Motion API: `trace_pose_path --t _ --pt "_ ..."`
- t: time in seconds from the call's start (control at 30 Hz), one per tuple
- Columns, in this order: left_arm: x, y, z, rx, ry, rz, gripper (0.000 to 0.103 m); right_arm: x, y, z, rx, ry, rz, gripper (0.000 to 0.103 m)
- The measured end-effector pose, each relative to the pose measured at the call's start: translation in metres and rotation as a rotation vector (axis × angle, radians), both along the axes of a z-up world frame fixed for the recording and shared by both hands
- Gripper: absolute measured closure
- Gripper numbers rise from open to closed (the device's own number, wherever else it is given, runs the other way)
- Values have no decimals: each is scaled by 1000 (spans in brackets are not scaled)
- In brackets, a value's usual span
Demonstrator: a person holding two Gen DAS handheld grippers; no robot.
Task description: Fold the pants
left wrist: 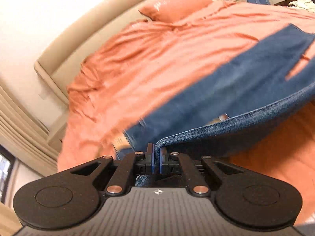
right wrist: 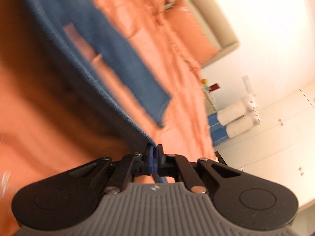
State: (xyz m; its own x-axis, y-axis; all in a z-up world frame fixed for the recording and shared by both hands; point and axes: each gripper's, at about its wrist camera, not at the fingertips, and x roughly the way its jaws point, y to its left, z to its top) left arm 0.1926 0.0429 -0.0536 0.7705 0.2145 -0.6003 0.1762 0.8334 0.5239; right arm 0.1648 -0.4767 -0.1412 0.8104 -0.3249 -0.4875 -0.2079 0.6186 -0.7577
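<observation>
1. Left wrist view: the left gripper (left wrist: 156, 154), black with blue pads, is clenched on a folded edge of the blue jeans (left wrist: 226, 90). The denim shows a coarse twill weave along that raised edge, which curves from the jaws toward the right of the frame.
2. Beyond the lifted edge, the rest of the jeans lies across a salmon-orange bedspread (left wrist: 157, 59), a soft, rumpled cloth with long creases. One leg runs toward the upper right of the frame.
3. A matching glossy pillow (left wrist: 173, 5) sits at the top centre against a padded beige headboard (left wrist: 82, 37) with a rounded rim.
4. Right wrist view: the right gripper (right wrist: 155, 151) is clamped on another part of the jeans (right wrist: 110, 59), with a strip of denim passing between the pads and hanging below them. The cloth's ribbed edge rises from the jaws toward the upper left of the frame, blurred.
5. At right centre, rolled white towels (right wrist: 236, 116) lie stacked on something blue (right wrist: 213, 122); what it is cannot be told. Flat white cabinet doors (right wrist: 275, 137) stand at the right.
</observation>
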Motion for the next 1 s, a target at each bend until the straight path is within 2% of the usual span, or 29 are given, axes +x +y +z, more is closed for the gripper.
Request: trace_pose_path --t 0.1,0.2,0.3,0.4,0.53,0.67,0.83,1.0 --pt "34 1 19 34 -47 -4 98 39 0 29 24 -46 -44 103" --pt "76 3 30 53 -57 -12 98 90 0 49 32 -56 -74 103" --pt "124 4 28 79 -30 -17 98 147 2 56 28 -38 -98 103" --pt "176 6 9 95 25 -18 98 208 8 50 39 6 -126 103" --pt "233 14 -31 82 116 10 98 283 16 21 41 71 -154 103" --pt "273 20 -81 93 209 23 98 334 24 -25 26 162 -172 103" --pt "299 29 -128 62 283 59 99 365 32 -77 -14 249 -180 103" --pt "305 35 -152 63 314 54 99 372 35 -108 -43 288 -178 103"
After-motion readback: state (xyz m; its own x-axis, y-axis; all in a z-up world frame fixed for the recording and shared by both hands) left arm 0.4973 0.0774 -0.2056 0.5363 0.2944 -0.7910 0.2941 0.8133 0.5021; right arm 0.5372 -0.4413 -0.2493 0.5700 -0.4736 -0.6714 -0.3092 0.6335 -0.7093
